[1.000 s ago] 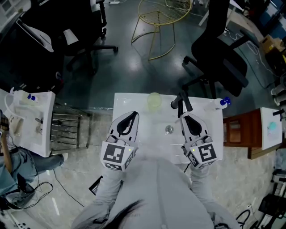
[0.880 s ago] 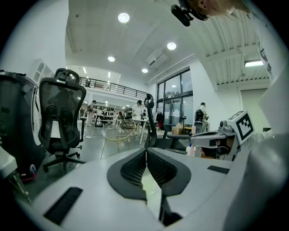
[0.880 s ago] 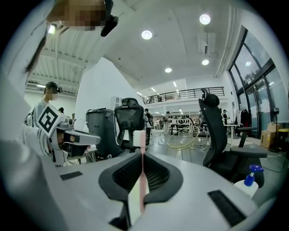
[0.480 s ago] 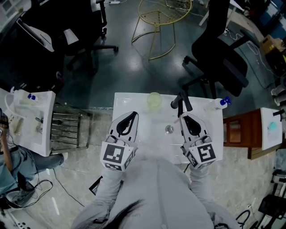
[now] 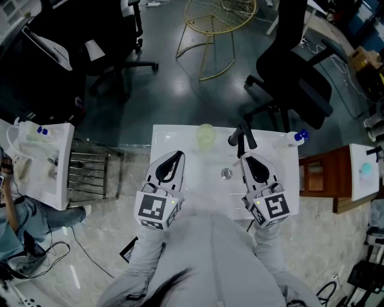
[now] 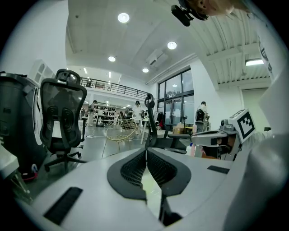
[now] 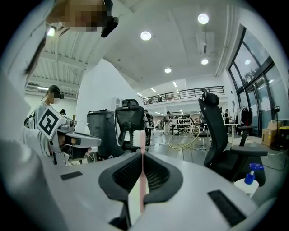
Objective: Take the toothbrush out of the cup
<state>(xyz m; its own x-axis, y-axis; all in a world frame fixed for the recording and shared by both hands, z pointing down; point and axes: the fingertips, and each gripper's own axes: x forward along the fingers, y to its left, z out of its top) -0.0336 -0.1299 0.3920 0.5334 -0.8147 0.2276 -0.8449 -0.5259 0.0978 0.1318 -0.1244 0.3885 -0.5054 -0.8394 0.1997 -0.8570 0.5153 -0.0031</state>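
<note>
A pink toothbrush (image 7: 142, 180) with a white bristle head stands upright between the jaws of my right gripper (image 7: 142, 155), which is shut on its handle. In the head view that right gripper (image 5: 246, 156) hovers over the right half of the white basin top (image 5: 174, 135), just near of a black faucet. The pale yellow-green cup (image 5: 206, 135) stands at the far edge, left of the faucet and apart from both grippers. My left gripper (image 5: 179, 153) hangs over the left half, jaws shut with nothing between them (image 6: 146, 152).
The black faucet (image 5: 242, 137) rises at the back edge and a round drain (image 5: 226, 174) sits between the grippers. A blue-capped bottle (image 5: 298, 138) lies at the far right corner. Black office chairs (image 5: 300, 78) and a gold wire stool (image 5: 219, 18) stand beyond.
</note>
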